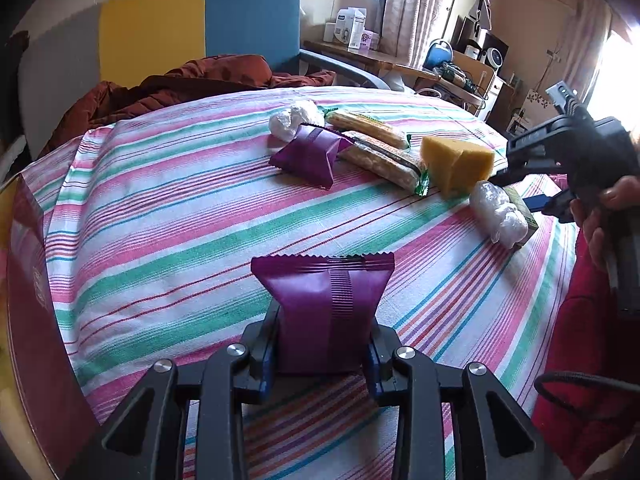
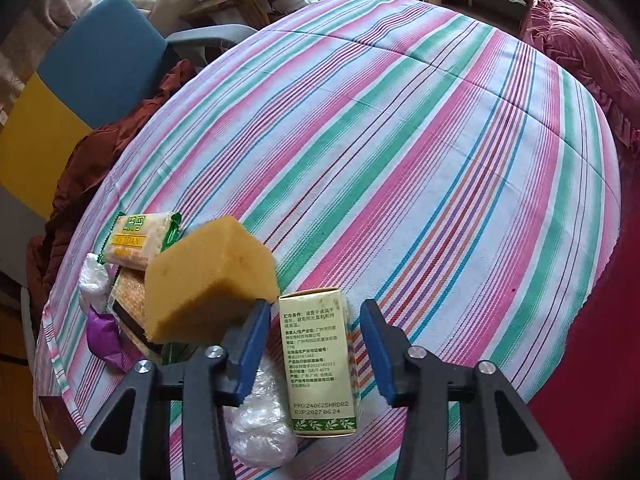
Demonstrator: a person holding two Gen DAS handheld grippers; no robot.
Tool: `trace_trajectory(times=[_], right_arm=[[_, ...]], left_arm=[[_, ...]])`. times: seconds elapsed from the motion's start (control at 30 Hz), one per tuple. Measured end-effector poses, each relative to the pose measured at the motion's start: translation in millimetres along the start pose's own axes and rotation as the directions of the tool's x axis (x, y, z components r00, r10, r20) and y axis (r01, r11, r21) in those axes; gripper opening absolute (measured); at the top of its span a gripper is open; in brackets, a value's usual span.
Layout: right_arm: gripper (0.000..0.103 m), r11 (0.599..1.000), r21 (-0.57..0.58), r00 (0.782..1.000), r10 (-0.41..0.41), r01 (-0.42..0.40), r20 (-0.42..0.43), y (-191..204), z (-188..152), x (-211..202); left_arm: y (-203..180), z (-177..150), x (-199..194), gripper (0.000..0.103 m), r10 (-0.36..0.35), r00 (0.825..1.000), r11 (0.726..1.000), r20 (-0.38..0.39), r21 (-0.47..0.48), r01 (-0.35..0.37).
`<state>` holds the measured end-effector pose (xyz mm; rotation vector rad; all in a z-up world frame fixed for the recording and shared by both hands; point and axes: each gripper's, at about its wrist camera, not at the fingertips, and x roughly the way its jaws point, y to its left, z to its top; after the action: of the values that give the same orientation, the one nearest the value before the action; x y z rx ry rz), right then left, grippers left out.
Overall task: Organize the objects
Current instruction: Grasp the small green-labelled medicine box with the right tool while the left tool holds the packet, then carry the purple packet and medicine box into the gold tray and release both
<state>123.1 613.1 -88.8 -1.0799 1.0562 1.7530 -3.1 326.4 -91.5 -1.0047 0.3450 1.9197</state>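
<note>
On striped cloth (image 2: 400, 140) | green box (image 2: 320, 360) upright between parted right fingers (image 2: 378, 352) | left fingers (image 1: 262, 354) clamp purple packet (image 1: 326, 312)

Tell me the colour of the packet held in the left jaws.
Purple, with a darker striped seam down its middle; the packet shows best in the left wrist view.

A broad run of pink, green and white striped bedsheet (image 2: 420, 152) is lying bare to the right of the pale green printed carton (image 2: 318, 360). On its left, a yellow sponge block (image 2: 208, 280), a crumpled clear plastic wad (image 2: 260, 432) and stacked cracker packets (image 2: 136, 240) are crowding close, blocking that side.
</note>
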Motion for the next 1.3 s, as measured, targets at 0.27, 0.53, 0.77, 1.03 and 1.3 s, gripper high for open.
trace_trajectory(times=[0.27, 0.53, 0.77, 1.03, 1.3], right_arm=[[0.031, 0.999, 0.000, 0.995, 0.038, -0.038, 0.096, -5, 1, -17], [0.031, 0.985, -0.036, 0.953, 0.174, -0.171, 0.247, -5, -1, -49], [0.031, 0.951, -0.215, 0.904, 0.284, -0.222, 0.319, 33, -19, -84], [0.031, 0.840, -0.446, 0.849, 0.455, -0.308, 0.271, 96, -61, -133], [0.031, 0.629, -0.630, 0.827, 0.562, -0.455, -0.036, 186, -141, -126]], left_arm=[[-5, 1, -3, 0.033, 0.037, 0.999, 0.999, -0.006, 0.029, -0.037], [10, 6, -64, 0.033, 0.050, 0.996, 0.999, 0.080, -0.026, -0.048], [50, -3, -131, 0.033, 0.121, 0.978, 0.986, 0.172, -0.136, -0.098], [122, -36, -191, 0.033, 0.329, 0.924, 0.913, 0.193, -0.314, -0.260], [168, -75, -218, 0.034, 0.460, 0.877, 0.825, 0.138, -0.431, -0.365]])
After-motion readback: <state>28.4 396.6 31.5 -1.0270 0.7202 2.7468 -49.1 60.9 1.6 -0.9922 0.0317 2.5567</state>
